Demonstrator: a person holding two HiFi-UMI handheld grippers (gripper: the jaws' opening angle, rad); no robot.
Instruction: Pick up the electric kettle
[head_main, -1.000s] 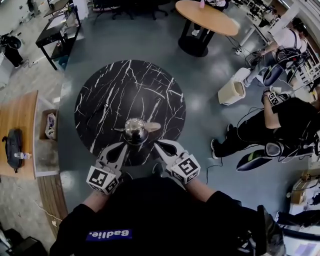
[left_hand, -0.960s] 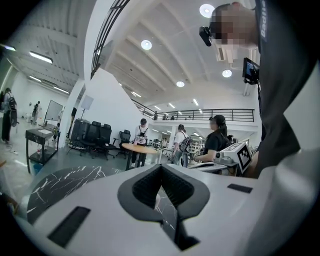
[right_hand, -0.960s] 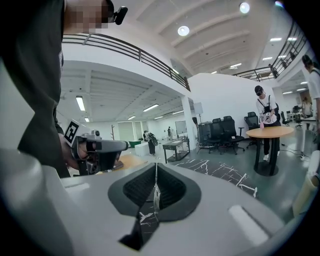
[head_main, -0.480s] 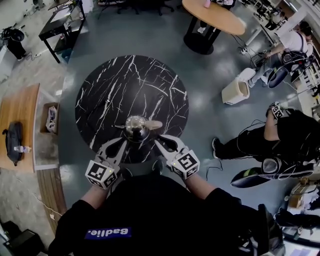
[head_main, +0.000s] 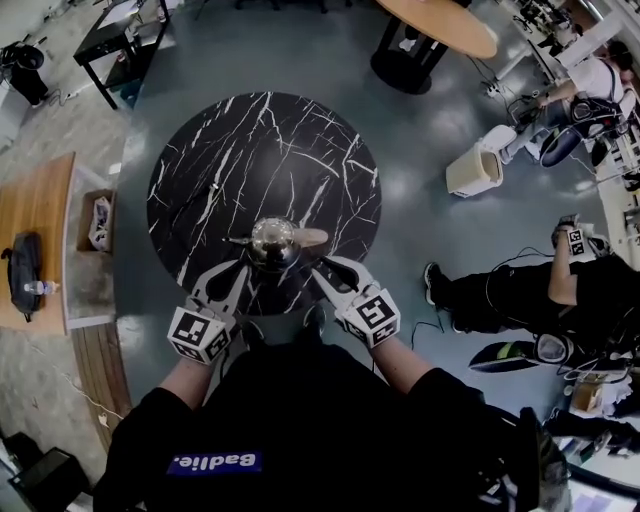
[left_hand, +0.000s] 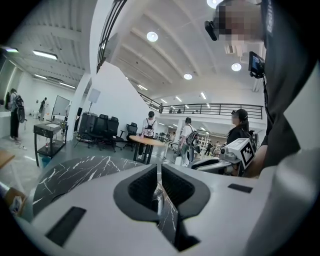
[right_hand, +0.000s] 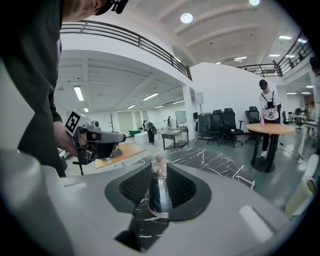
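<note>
Open-plan lab hall: polished grey floor (head_main: 420, 200), round marble table (head_main: 260, 150), office chairs (left_hand: 102, 131), mezzanine railing (left_hand: 215, 106), recessed ceiling lights (left_hand: 152, 36), other people (head_main: 590, 290) working nearby.

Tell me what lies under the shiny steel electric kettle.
The round black marble table with white veins, near its edge closest to the person. From above, the shiny steel kettle covers its own footprint, so whether a power base sits beneath cannot be seen.

Shiny steel electric kettle (head_main: 272, 243), pale knob on lid, stands upright on black marble table (head_main: 250, 150), nr its near edge.
</note>
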